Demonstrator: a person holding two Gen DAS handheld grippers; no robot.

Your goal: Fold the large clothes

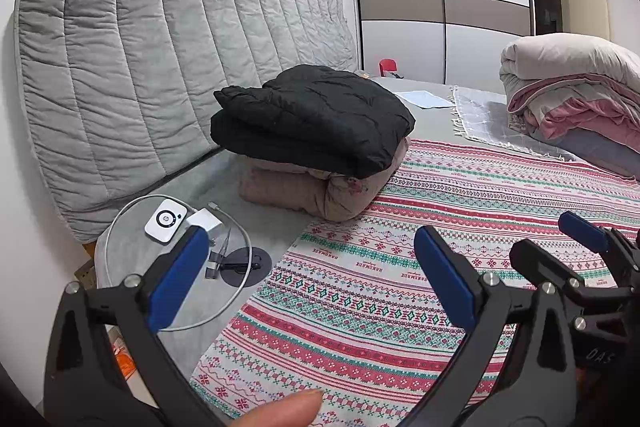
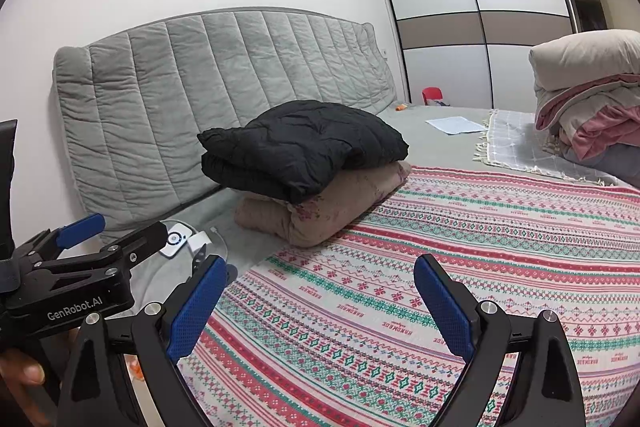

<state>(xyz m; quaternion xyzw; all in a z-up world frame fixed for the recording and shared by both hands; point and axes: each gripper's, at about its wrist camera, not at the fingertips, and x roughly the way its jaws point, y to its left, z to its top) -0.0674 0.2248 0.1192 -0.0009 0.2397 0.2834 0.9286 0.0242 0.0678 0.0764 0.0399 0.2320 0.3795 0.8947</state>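
Left wrist view shows the black padded jacket [image 1: 312, 115] folded atop a beige bundle [image 1: 320, 191] near the bed's headboard edge; soft, bulky, light, best pinched at a hem. Both tools, left [image 1: 310, 281] and right [image 2: 316, 301], gape empty.

"GenRobot.AI" on left claw [image 2: 86, 227]

Jacket [image 1: 316, 115] atop folded garment [image 1: 320, 195], bedding pile [image 1: 576, 95] probably right, behind.
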